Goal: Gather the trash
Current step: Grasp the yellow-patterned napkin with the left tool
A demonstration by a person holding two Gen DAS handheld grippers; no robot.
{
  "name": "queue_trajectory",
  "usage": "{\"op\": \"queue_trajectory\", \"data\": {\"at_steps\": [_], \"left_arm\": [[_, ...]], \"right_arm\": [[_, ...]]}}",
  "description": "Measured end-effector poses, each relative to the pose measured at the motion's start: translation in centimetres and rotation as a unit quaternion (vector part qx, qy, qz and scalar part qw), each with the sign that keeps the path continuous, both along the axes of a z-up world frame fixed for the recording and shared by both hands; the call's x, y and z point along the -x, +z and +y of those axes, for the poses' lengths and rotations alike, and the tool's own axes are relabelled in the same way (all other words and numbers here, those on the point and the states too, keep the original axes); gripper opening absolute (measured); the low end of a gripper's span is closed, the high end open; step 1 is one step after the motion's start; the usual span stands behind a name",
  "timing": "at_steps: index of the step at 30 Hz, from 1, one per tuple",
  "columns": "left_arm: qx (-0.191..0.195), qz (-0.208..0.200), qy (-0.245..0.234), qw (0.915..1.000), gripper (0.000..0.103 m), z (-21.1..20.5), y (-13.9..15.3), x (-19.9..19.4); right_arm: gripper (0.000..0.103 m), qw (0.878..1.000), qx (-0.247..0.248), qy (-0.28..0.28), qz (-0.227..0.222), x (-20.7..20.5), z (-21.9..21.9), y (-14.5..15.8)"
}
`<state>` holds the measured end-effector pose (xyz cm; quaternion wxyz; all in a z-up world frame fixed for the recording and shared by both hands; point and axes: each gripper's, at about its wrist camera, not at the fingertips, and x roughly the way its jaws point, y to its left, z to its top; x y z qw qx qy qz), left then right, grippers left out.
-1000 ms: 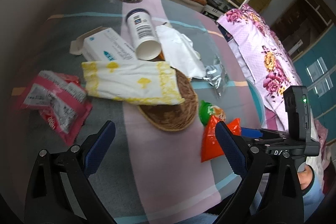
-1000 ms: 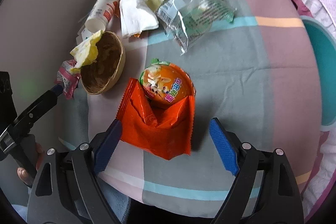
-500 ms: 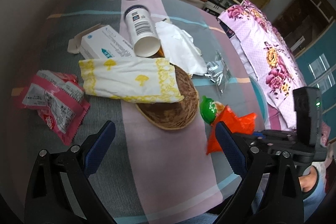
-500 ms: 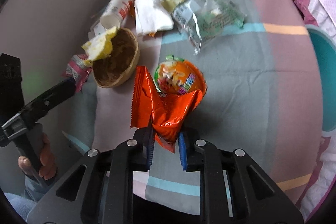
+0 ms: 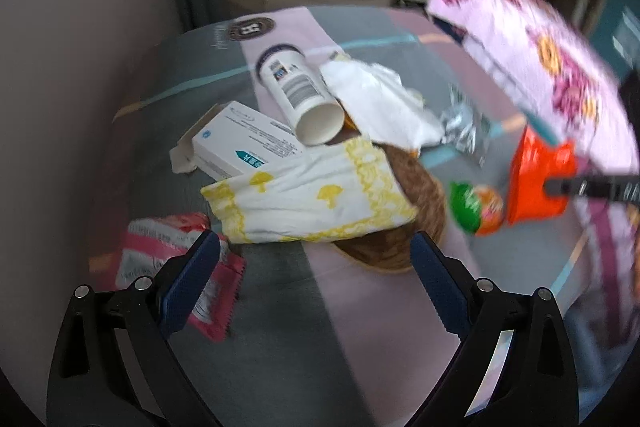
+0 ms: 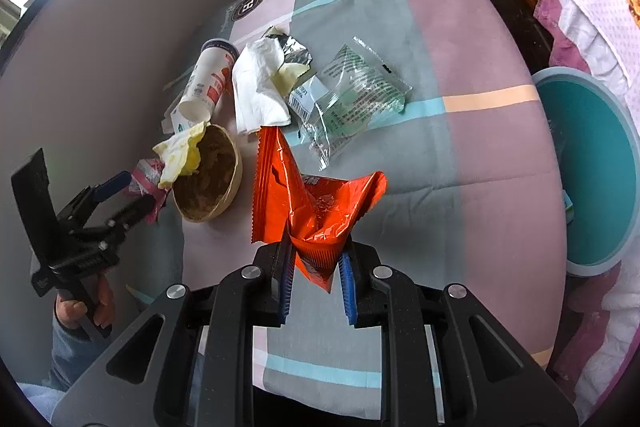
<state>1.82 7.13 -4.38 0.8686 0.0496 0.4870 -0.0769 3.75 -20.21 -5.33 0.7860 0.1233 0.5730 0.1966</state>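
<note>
In the right wrist view the right gripper (image 6: 316, 277) has its jaws clamped on the lower corner of an orange snack wrapper (image 6: 316, 207), whose crumpled upper part stands up over the striped tablecloth (image 6: 460, 155). The jaws closed within the last second and then stayed so, with the wrapper pinched between the blue pads. To the left a hand (image 6: 86, 307) carries the left gripper (image 6: 128, 193), its jaws wide apart, just above a pink wrapper (image 6: 146, 179). Beyond lie a brown woven bowl (image 6: 208, 183) with a yellow-printed napkin (image 6: 180, 153) over its rim, a white tissue (image 6: 258, 87), a tipped paper cup (image 6: 208, 83) and a clear plastic packet (image 6: 352, 95). A teal basin (image 6: 588, 171) at the right shows only here.

Only the left wrist view shows a white carton (image 5: 244, 143) behind the napkin and a small round orange-and-green pack (image 5: 478, 207) lying below the raised wrapper.
</note>
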Motion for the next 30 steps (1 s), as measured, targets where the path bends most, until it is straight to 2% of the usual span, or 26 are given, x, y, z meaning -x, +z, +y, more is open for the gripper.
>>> {"op": "queue_trajectory", "data": {"at_steps": [2,5,10,13,15,17,18,19,23,27,30], "left_arm": [[-0.029,0.003,-0.02,0.9994,0.096,-0.2,-0.6,-0.6],[-0.053,0.008,-0.043,0.9977,0.096,-0.4,-1.4,-1.7],[-0.062,0.018,-0.07,0.9954,0.096,-1.1,-2.4,-3.5],[-0.047,0.016,-0.068,0.9965,0.093,-1.1,-2.6,-4.0],[-0.021,0.021,-0.065,0.9975,0.077,-0.9,-2.5,-4.1],[-0.005,0.031,-0.057,0.9979,0.046,-0.7,-2.7,-4.2],[0.001,0.036,-0.049,0.9982,0.039,-0.4,-2.8,-4.3],[0.007,0.038,-0.041,0.9984,0.027,-0.3,-2.8,-4.3],[0.04,0.034,-0.012,0.9986,0.016,0.7,-1.8,-4.0],[0.044,0.03,0.001,0.9986,0.013,0.5,-0.9,-3.7],[0.071,0.018,0.011,0.9973,0.012,0.6,1.0,-3.0]], "right_arm": [[0.019,1.0,0.0,0.0,0.0,-0.2,0.0,0.1],[0.02,1.0,0.002,0.001,-0.002,-0.6,0.4,0.3],[0.02,1.0,0.009,-0.004,-0.001,-1.2,0.8,0.3],[0.022,1.0,0.019,-0.01,0.009,-1.6,1.0,-0.1],[0.022,1.0,0.02,-0.01,0.011,-1.8,1.0,-0.3],[0.022,1.0,0.02,-0.007,0.01,-1.9,1.1,-0.5],[0.022,1.0,0.021,-0.006,0.01,-1.9,1.1,-0.5],[0.022,1.0,0.021,-0.006,0.008,-2.0,1.1,-0.5],[0.022,1.0,0.016,-0.004,0.002,-2.1,1.2,-0.5],[0.021,1.0,0.01,-0.004,0.001,-2.0,0.9,-0.6],[0.021,1.0,0.005,-0.01,-0.005,-2.0,0.4,-0.2]]}}
